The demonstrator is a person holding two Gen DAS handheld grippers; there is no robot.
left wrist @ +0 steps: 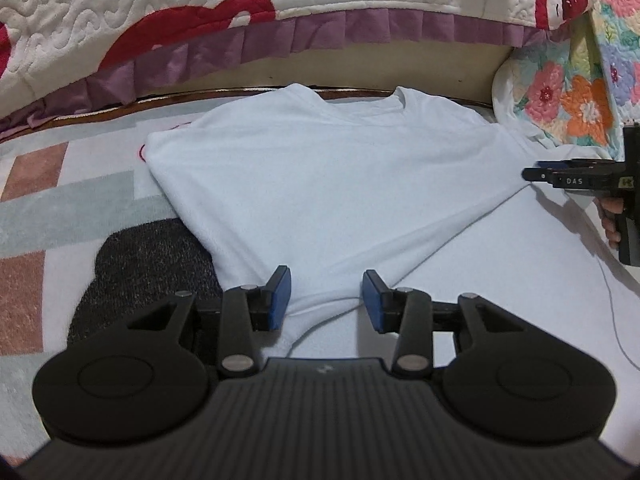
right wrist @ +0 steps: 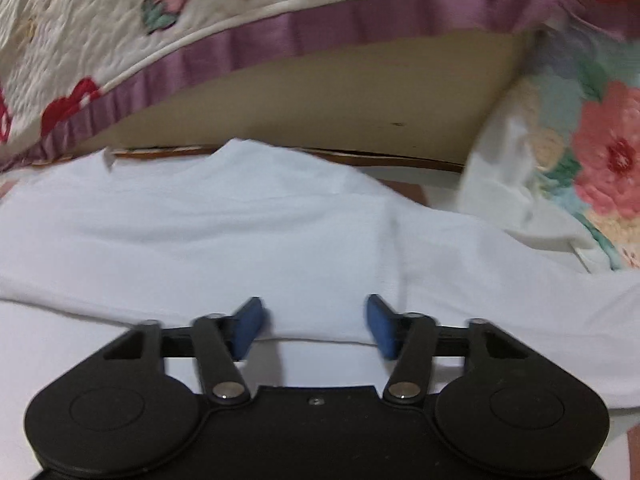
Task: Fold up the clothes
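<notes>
A white T-shirt (left wrist: 332,184) lies flat on the patterned mat, collar toward the bed, with its right part folded over so a diagonal edge runs across it. My left gripper (left wrist: 326,300) is open, its blue pads on either side of the shirt's near folded corner. My right gripper (right wrist: 316,328) is open just above a folded edge of the shirt (right wrist: 280,232). In the left wrist view the right gripper (left wrist: 536,174) shows from the side at the shirt's right edge, held by a hand.
A quilted bedspread with a purple frill (left wrist: 280,36) hangs over the bed side behind the shirt. A floral quilt (left wrist: 576,96) hangs at the right. A dark grey mat patch (left wrist: 144,272) lies left of my left gripper. A thin cord (left wrist: 612,304) runs at the right.
</notes>
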